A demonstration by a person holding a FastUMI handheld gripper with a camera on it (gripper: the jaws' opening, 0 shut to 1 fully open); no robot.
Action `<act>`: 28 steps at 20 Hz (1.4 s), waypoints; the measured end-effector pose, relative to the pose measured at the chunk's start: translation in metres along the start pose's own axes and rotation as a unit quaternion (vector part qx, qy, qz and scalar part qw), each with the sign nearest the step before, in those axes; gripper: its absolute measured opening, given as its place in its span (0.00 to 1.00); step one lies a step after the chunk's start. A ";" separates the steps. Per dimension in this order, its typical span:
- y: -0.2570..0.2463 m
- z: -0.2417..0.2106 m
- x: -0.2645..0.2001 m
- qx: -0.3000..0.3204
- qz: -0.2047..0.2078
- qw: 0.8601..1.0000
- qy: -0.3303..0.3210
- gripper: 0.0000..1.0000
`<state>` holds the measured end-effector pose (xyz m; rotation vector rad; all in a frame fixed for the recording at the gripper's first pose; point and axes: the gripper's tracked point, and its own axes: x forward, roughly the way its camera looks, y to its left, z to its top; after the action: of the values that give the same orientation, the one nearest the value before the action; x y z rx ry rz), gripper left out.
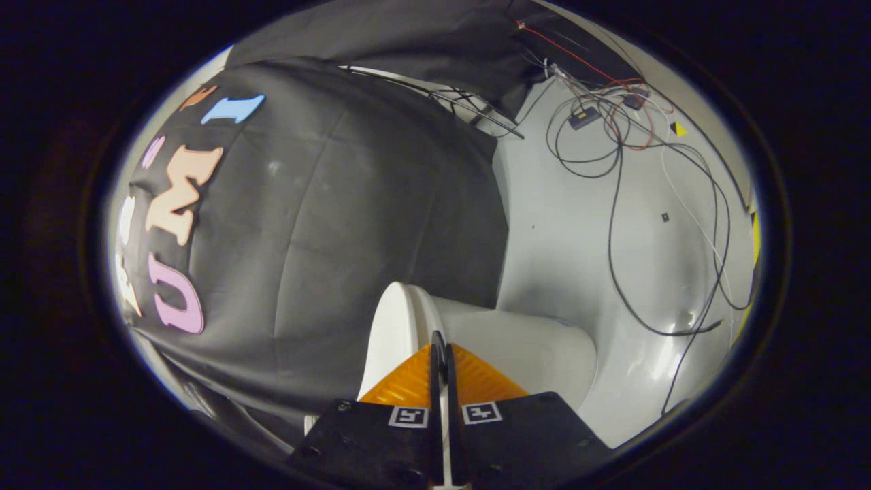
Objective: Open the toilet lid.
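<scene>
A glossy white ceramic toilet (517, 347) with its plain white plastic lid (391, 340) stands before a matte black cloth wall (326, 224); thin black, red and white cables (616, 177) trail across the pale grey floor (565, 224).

Recording booth w/ black cloth wall (354, 224); loose cables (612, 204); toilet (517, 340).

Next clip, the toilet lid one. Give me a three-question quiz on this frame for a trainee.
1. True or false: the gripper has its fingers spread wide apart.
2. What lies just beyond the fingertips?
A. toilet
B. a sink
C. a bucket
3. What trails loose across the pale floor?

Key:
1. False; the fingers are closed together with only a thin gap.
2. A.
3. Cables.
</scene>
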<state>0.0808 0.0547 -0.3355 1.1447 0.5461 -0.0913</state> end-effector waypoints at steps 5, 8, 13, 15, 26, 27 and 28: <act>0.048 0.011 -0.022 -0.085 0.030 0.996 -0.017 0.04; 0.116 0.008 -0.036 -0.158 0.064 0.985 -0.023 0.04; 0.224 -0.011 -0.060 -0.300 0.125 0.945 -0.032 0.04; 0.251 -0.024 -0.069 -0.357 0.128 0.925 -0.037 0.05; 0.355 -0.110 -0.106 -0.489 0.155 0.856 -0.060 0.09; 0.364 -0.118 -0.107 -0.491 0.161 0.854 -0.060 0.10; 0.370 -0.125 -0.108 -0.494 0.168 0.851 -0.060 0.10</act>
<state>0.0677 0.3000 -0.0129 0.1963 0.2014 0.3898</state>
